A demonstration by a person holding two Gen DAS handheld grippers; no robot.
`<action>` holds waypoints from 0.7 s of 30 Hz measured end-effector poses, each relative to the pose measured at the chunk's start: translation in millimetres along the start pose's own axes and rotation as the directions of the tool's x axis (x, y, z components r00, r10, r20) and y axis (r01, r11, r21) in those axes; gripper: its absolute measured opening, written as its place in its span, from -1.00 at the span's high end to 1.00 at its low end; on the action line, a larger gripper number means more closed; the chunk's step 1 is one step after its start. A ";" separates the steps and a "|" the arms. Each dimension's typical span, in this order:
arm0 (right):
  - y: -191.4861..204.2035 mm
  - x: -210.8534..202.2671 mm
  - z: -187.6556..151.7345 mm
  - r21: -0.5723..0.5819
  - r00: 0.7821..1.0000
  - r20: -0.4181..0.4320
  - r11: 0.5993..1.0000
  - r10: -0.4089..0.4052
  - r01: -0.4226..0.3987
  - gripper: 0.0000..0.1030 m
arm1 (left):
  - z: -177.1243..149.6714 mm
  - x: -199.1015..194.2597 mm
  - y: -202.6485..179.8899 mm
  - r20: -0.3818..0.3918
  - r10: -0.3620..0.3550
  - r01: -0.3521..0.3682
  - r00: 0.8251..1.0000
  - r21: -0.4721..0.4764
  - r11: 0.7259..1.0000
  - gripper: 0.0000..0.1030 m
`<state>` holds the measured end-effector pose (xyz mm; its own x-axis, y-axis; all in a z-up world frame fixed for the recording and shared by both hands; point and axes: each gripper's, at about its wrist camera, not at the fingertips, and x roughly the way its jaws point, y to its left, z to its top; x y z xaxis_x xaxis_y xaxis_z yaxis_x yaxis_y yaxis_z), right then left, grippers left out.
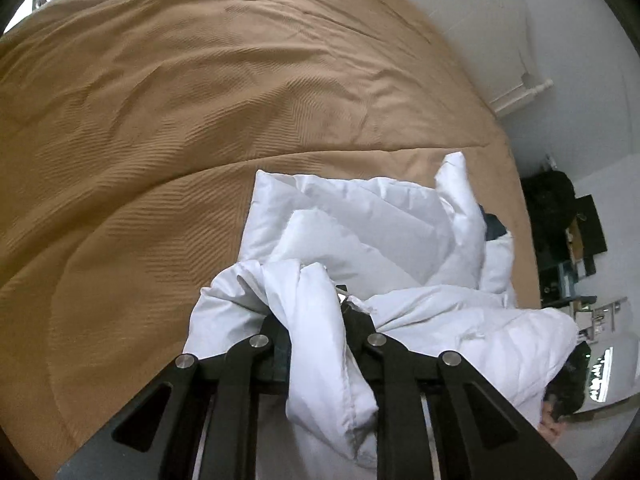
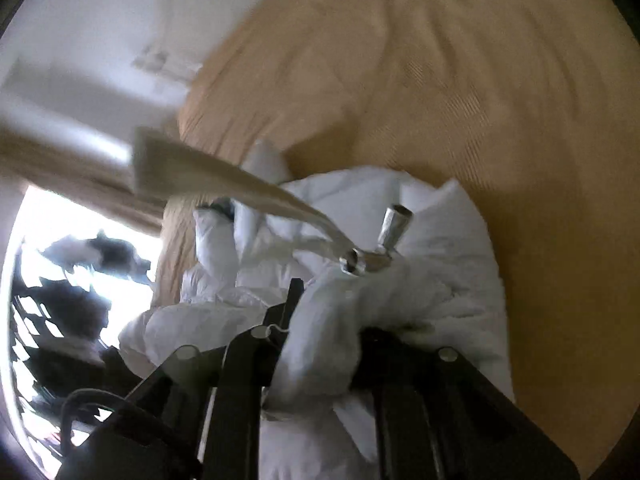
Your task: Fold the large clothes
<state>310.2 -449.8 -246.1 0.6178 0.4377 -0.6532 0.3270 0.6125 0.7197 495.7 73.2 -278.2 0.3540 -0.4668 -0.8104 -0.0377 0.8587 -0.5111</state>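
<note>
A white padded jacket [image 1: 360, 232] lies crumpled near the edge of a bed with a tan bedspread [image 1: 160, 140]; the left tongs [image 1: 316, 312] are clamped on a bunched fold of it; the right tongs [image 2: 324, 316] pinch another fold; the rest of the garment spreads ahead of both; a metal toggle [image 2: 394, 226] on a drawcord dangles by the right grip; open bedspread lies beyond, nothing blocking.
</note>
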 end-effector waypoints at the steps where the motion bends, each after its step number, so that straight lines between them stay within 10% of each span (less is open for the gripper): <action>1: -6.3 -0.5 -0.2 0.043 1.000 0.001 0.999 0.030 -0.030 0.74 | -0.5 0.5 -1.4 0.002 0.009 -0.009 1.000 0.010 1.000 0.67; 6: -9.0 -32.7 -7.1 0.149 0.994 0.038 0.983 0.103 -0.107 0.37 | 0.8 -0.5 -6.6 0.001 0.026 -0.026 1.000 0.030 0.999 0.66; 9: 21.0 -81.7 -31.6 -0.001 0.982 0.191 1.000 0.000 0.000 -0.48 | 1.4 3.5 -9.1 0.003 0.043 -0.043 0.999 0.038 0.998 0.66; 13: 90.6 -112.1 -100.9 -0.301 0.927 0.373 0.940 -0.040 0.161 -0.53 | 1.4 3.7 -17.8 0.024 0.060 -0.061 0.998 0.049 0.997 0.66; 17: 138.6 -61.5 -164.3 -0.533 0.949 0.315 0.823 -0.020 0.195 -0.53 | 4.5 -5.3 -24.5 0.033 0.067 -0.070 0.997 0.076 0.995 0.66; 21: 125.5 22.8 -181.3 -0.562 0.939 0.249 0.755 -0.236 0.339 -0.52 | 14.7 -21.4 -22.7 -0.003 0.014 -0.014 1.000 0.071 0.997 0.65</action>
<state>235.7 -243.6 -213.3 0.6815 0.1025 -0.7246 0.0542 0.9804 0.1896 502.7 66.7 -245.0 0.3505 -0.4553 -0.8184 0.0242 0.8780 -0.4781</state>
